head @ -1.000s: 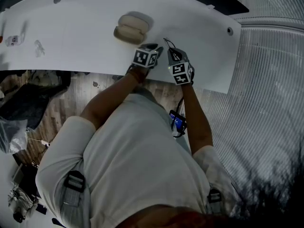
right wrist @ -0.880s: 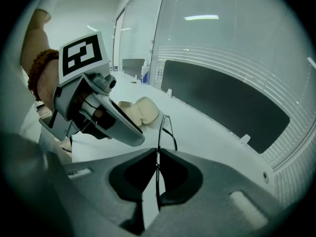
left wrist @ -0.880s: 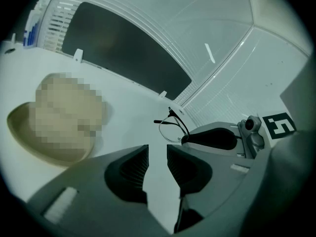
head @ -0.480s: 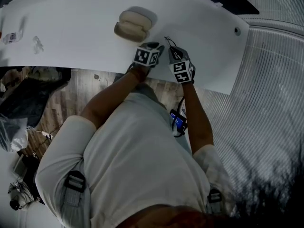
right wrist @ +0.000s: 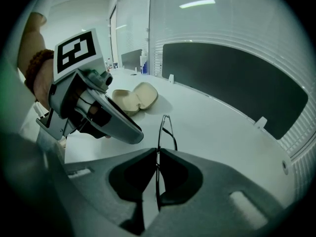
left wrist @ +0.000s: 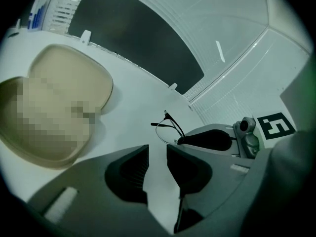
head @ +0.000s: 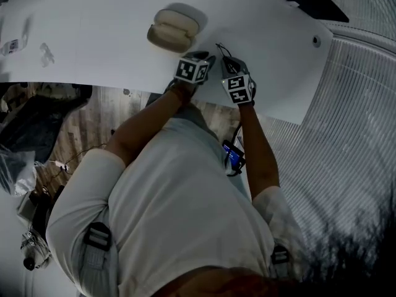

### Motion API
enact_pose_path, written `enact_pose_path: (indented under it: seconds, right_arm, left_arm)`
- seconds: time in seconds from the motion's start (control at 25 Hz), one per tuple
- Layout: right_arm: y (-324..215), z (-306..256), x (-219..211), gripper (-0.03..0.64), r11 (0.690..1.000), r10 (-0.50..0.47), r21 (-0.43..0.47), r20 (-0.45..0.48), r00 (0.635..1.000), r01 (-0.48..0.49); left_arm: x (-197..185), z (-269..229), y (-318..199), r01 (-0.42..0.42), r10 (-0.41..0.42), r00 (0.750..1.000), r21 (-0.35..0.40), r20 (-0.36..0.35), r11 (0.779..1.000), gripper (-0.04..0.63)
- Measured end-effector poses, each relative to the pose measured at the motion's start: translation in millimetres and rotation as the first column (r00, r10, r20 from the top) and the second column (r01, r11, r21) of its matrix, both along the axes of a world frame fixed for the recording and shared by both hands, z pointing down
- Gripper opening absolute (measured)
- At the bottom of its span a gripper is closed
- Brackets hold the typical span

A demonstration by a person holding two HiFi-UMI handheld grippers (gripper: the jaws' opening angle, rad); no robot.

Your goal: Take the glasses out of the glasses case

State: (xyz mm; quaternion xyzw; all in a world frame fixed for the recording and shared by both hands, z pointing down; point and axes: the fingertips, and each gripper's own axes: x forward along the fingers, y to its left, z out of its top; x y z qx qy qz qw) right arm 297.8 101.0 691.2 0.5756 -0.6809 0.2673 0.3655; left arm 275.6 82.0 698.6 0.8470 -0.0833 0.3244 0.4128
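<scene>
White table [head: 111,54], curved near edge; round hole [head: 317,41] near right corner. Small clear items [head: 12,45] at its far left end. Dark panel [right wrist: 232,78] along far edge. Wood floor [head: 86,125] below; dark bag [head: 31,119] at left. Ribbed pale surface [head: 346,122] at right. White shirt [head: 179,209], grey buckled strap [head: 96,237], blue device [head: 232,155] at waist.

No legible text or numbers anywhere.
</scene>
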Motion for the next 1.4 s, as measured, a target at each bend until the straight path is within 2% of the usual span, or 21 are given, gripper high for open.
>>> enact_pose_path:
  seconds: [0.32,1.04,1.4]
  right_arm:
    - [-1.1,7.2,-0.5,0.020,1.000,0.002,-0.019,0.043,0.999,-0.001]
    - [-2.4,19.7,15.9,0.055,0.998,-0.006,-0.067,0.023,1.000,0.008]
    - [-4.4,12.5,23.0,0.071,0.998,0.054,-0.034,0.019,0.998,-0.053]
  left_arm:
    - [-0.3,6.6,-3.1,0.010,-0.010,1.000,-0.009,0.011,1.000,0.118]
    - [-2.1,6.9,-1.6,0.035,-0.035,0.999,-0.011,0.013,0.999,0.117]
    - [-7.8,1.9,-6.2,0.043,-0.043,0.999,0.002,0.007,0.999,0.117]
